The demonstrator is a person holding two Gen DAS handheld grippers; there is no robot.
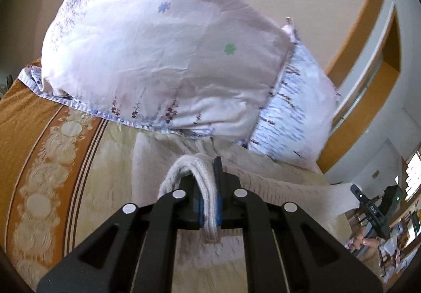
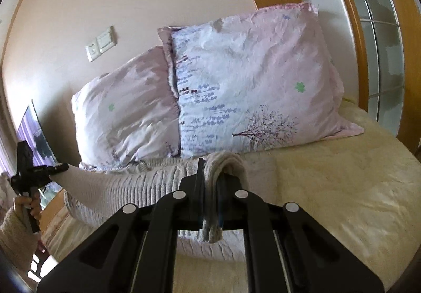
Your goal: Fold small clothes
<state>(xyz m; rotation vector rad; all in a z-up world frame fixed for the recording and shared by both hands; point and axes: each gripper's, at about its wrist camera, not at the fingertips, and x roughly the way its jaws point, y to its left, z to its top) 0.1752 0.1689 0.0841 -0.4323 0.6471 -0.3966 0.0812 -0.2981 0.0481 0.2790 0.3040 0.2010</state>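
The left hand-held gripper [image 1: 209, 193] is clamped on a bunched fold of the cream ribbed knit garment [image 1: 184, 169]. The right hand-held gripper [image 2: 210, 195] is likewise clamped on a thick fold of the same garment [image 2: 147, 182]. The garment stretches between the 2 grippers, lifted above the bed [image 2: 342, 187] and just in front of 2 floral pillows [image 2: 250, 77]. A wall switch plate [image 2: 101, 43] sits above the pillows.
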